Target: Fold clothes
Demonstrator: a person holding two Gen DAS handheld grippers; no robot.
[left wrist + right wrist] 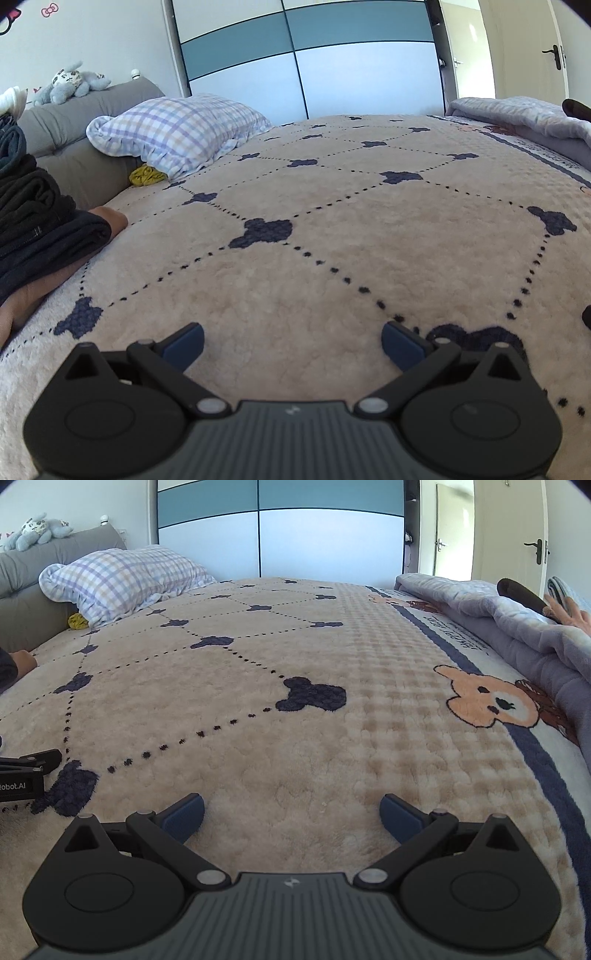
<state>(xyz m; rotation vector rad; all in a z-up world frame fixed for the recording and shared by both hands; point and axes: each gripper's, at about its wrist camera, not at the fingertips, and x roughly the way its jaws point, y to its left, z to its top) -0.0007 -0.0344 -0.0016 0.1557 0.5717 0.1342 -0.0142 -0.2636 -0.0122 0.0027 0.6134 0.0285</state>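
Bed cover: a beige fleece blanket (295,760) with navy clover marks is spread flat; no garment is laid out on it.
Clothes: a stack of dark folded garments (33,221) is seen at far left, resting on a tan fabric.
Left gripper (292,345): jaws spread wide, nothing held, low over the blanket.
Right gripper (291,814): jaws likewise apart and empty.
Risk: the fleece pile may be pinched along with a garment; the stack may be toppled by a careless reach.
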